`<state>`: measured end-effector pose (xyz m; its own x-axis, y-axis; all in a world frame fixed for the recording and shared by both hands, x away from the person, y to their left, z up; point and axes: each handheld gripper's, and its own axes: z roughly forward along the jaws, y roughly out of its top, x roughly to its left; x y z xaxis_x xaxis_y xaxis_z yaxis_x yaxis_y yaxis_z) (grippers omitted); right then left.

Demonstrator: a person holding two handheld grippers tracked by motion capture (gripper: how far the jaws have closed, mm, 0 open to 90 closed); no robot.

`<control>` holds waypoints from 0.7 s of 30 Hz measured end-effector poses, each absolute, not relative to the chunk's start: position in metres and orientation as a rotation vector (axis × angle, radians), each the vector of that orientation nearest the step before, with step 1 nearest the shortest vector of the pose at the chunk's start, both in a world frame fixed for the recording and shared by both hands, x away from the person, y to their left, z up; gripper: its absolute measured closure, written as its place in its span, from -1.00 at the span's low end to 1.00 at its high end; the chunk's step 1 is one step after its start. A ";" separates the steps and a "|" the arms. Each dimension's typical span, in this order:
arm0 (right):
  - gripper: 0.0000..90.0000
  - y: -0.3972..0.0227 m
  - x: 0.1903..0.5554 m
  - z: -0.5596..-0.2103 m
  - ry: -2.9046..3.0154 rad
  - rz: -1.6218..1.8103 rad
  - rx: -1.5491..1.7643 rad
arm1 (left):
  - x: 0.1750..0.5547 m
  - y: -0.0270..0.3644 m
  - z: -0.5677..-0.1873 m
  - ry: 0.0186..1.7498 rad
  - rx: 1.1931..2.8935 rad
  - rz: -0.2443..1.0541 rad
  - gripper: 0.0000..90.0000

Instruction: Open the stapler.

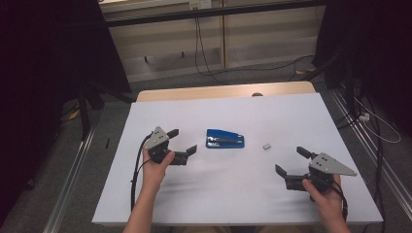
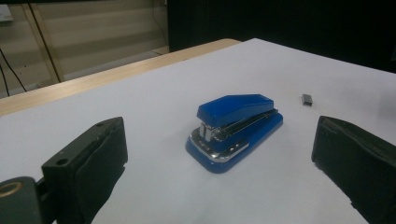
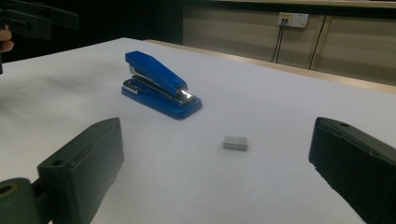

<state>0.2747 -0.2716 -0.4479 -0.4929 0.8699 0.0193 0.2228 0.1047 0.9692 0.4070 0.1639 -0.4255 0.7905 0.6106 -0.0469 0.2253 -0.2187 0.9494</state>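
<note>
Right gripper (image 1: 291,162): held low near the front of the white flat surface (image 1: 272,194), jaws wide apart, holding nothing.
Left gripper (image 1: 182,141): jaws wide apart, holding nothing, just left of the stapler.
Staple block: small grey metal block of staples (image 1: 266,145), lying flat, right of the stapler.
Stapler: shiny blue plastic stapler with silver metal inside (image 1: 224,139), closed, lying flat mid-surface between both grippers.

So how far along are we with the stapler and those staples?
Nothing looks done yet. The blue stapler lies closed on the table, and the staple block sits apart to its right, untouched. Both the left gripper and right gripper are open and empty, facing them. Picking up and loading remains.
</note>
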 end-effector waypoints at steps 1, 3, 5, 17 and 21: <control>-0.94 -0.271 0.275 -0.448 1.800 1.418 1.069 | 0.408 0.162 -0.426 0.646 1.801 0.400 -0.92; -0.94 -0.272 0.276 -0.449 1.802 1.414 1.073 | 0.410 0.160 -0.427 0.639 1.806 0.400 -0.93; -0.94 -0.272 0.277 -0.449 1.801 1.414 1.072 | 0.412 0.156 -0.428 0.638 1.803 0.395 -0.92; -0.93 -0.266 0.283 -0.449 1.828 1.349 1.056 | 0.428 0.137 -0.433 0.647 1.826 0.396 -0.90; -0.93 -0.267 0.282 -0.448 1.820 1.354 1.057 | 0.434 0.128 -0.435 0.625 1.872 0.395 -0.87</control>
